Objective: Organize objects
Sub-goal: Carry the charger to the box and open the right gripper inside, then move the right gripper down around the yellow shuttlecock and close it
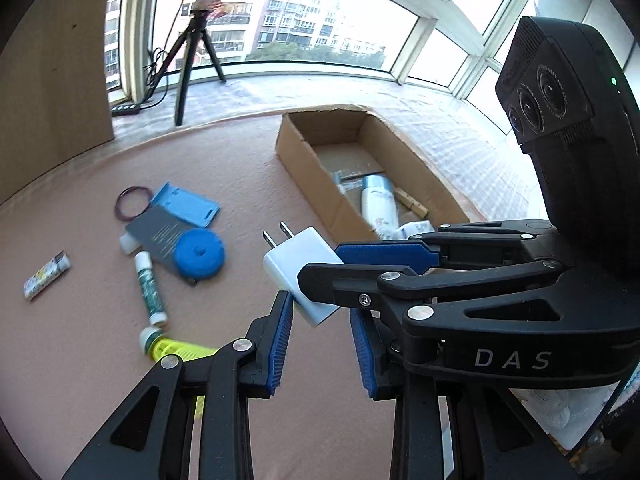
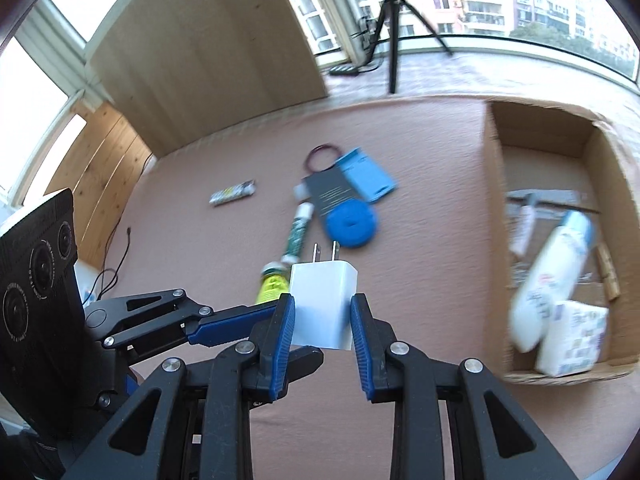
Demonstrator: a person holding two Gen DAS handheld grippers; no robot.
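A white charger plug (image 1: 298, 270) (image 2: 324, 304) hangs above the pink table with its prongs pointing away. My right gripper (image 2: 322, 308) clamps its sides between both blue pads. In the left wrist view that right gripper (image 1: 320, 268) reaches in from the right. My left gripper (image 1: 320, 312) closes on the plug's lower end; its left pad touches the plug and its right pad is partly hidden. From the right wrist view the left gripper (image 2: 298, 336) comes in from the left, under the plug. An open cardboard box (image 1: 304, 168) (image 2: 494, 240) stands to the right.
The box holds a white bottle (image 2: 552, 272), a tissue pack (image 2: 572, 336) and a wooden peg (image 2: 608, 276). On the table lie a blue tape measure (image 1: 199, 254), blue card holder (image 1: 186, 204), purple ring (image 1: 132, 202), green tube (image 1: 150, 288), yellow bottle (image 1: 176, 346). A tripod (image 1: 188, 60) stands behind.
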